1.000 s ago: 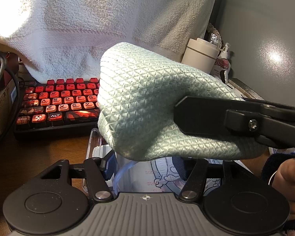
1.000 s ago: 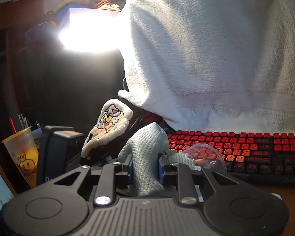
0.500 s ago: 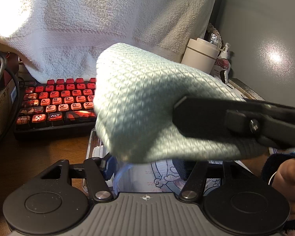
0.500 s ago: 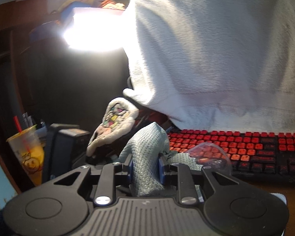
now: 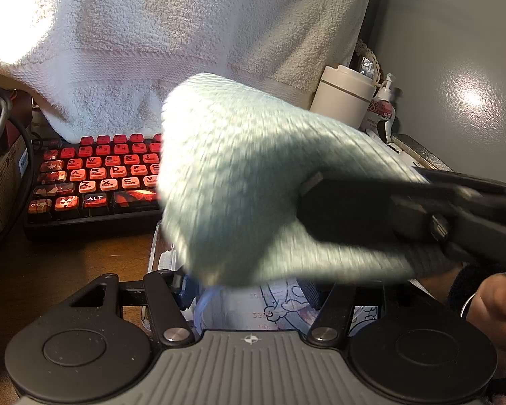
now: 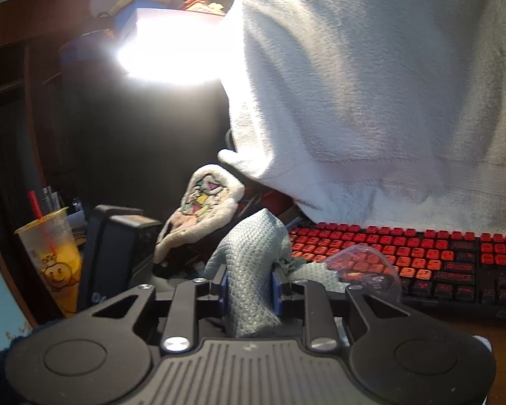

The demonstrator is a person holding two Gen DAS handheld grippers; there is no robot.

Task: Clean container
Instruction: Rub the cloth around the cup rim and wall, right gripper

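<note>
- Wiping step in progress, as a judgement: pale green cloth [image 5: 253,182] bunched over the mouth of the clear container [image 5: 253,307], low in the middle of the left wrist view, above the brown table [image 5: 67,270].
- Left gripper [image 5: 249,292] with jaws spread a moderate way and pinching the container between the blue pads; printed cartoon drawing and marks visible through the wall.
- Right gripper [image 6: 249,290] with jaws pressed nearly together, pinching a fold of the cloth; same gripper visible in the left wrist view as a dark arm coming in from the right.
- Cloth blurred in the left wrist view, so probably rubbing at this moment; contact with the rim not visible, hidden under the cloth.
- Done so far: container gripped, cloth brought to its open end. Left, as far as can be judged: more of the wiping, then putting both things down. Cleanness of the container cannot be told, too little of it in view.
- Long axis of the container roughly along the left gripper's fingers, mouth pointing far, toward the red keyboard [image 5: 94,175] and the white towel [image 5: 185,33]; exact tilt cannot be told.
- Bulge of clear plastic [image 6: 361,266] also visible just right of the cloth in the right wrist view, near the keyboard.
</note>
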